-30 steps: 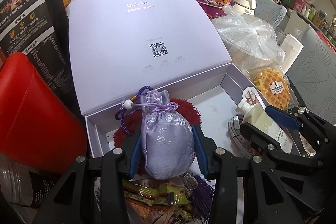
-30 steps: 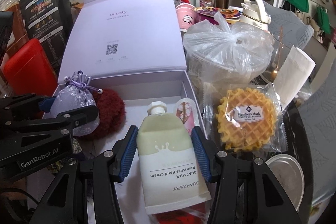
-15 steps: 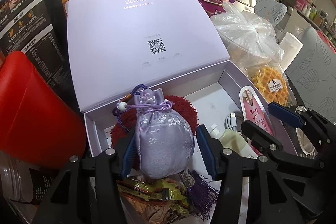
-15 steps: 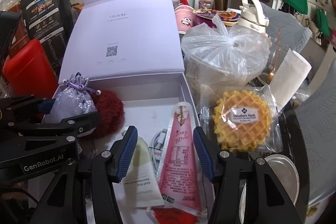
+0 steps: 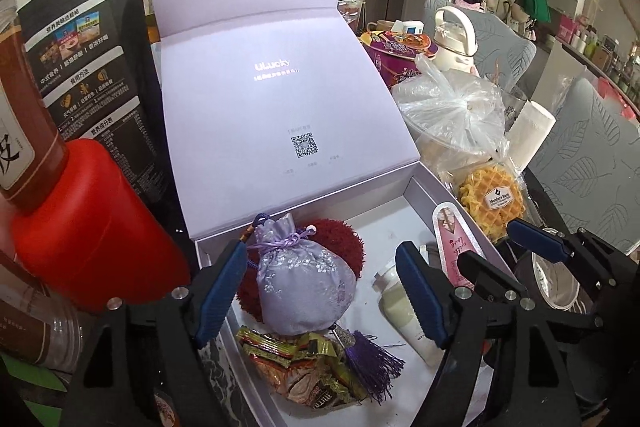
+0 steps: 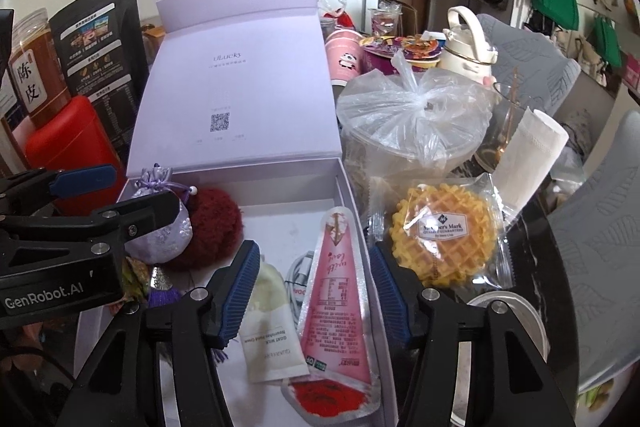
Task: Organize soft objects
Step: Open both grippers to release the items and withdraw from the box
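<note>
An open lilac gift box [image 5: 224,247] [image 6: 352,195] holds a lilac drawstring sachet [image 5: 304,283] [image 6: 160,227] resting on a dark red fuzzy pouf [image 5: 344,239] [image 6: 216,227], a hand cream tube [image 6: 272,323] [image 5: 404,315], a pink pouch [image 6: 336,299] [image 5: 452,247] and wrapped candies [image 5: 300,363]. My left gripper [image 5: 324,295] is open, its fingers apart from the sachet on both sides. My right gripper [image 6: 314,301] is open above the tube and pink pouch, touching neither.
A red canister [image 5: 92,227] and a black bag [image 5: 84,67] stand left of the box. A knotted plastic bag [image 6: 412,123], a wrapped waffle [image 6: 444,231], a white bottle [image 6: 468,43] and a metal dish [image 6: 520,311] crowd the right side.
My left gripper opened, let the sachet rest in the box and drew back. My right gripper released the hand cream tube, which now lies in the box beside the pink pouch.
</note>
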Available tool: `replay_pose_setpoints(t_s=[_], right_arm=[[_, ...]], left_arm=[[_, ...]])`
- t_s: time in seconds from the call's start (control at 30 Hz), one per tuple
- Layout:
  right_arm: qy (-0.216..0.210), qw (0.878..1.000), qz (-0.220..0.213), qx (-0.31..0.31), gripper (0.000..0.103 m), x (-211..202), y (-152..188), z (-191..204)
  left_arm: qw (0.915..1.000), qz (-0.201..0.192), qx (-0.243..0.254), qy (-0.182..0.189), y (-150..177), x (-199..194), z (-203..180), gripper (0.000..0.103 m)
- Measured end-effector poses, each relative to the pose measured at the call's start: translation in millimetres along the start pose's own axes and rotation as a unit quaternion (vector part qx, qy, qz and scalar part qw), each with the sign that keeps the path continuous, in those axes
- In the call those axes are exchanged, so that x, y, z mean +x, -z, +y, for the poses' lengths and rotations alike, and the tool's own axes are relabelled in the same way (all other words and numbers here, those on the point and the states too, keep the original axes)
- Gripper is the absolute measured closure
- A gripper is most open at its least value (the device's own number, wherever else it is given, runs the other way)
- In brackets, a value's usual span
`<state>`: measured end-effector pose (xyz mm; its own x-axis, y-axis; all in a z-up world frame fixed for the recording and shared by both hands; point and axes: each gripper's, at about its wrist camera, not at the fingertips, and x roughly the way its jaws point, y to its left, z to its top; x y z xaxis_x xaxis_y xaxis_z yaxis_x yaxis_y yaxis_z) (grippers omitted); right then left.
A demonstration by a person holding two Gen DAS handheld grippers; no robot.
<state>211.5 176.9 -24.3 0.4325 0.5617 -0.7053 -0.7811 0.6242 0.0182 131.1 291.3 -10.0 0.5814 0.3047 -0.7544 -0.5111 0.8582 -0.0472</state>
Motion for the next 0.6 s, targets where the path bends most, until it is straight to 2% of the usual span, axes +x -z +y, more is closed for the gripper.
replay_pose_setpoints(t_s=[0.23,0.6], right_arm=[[0.007,1.0,-0.02,0.001,0.045,-27,-3,-3],[0.017,0.998,-0.064,-0.004,0.045,-87,-2,1]], left_arm=[[0.9998,-0.018,-0.005,0.004,-4,-25,0,0.026],[0.9965,-0.08,0.024,0.007,-3,-89,-20,0.026]])
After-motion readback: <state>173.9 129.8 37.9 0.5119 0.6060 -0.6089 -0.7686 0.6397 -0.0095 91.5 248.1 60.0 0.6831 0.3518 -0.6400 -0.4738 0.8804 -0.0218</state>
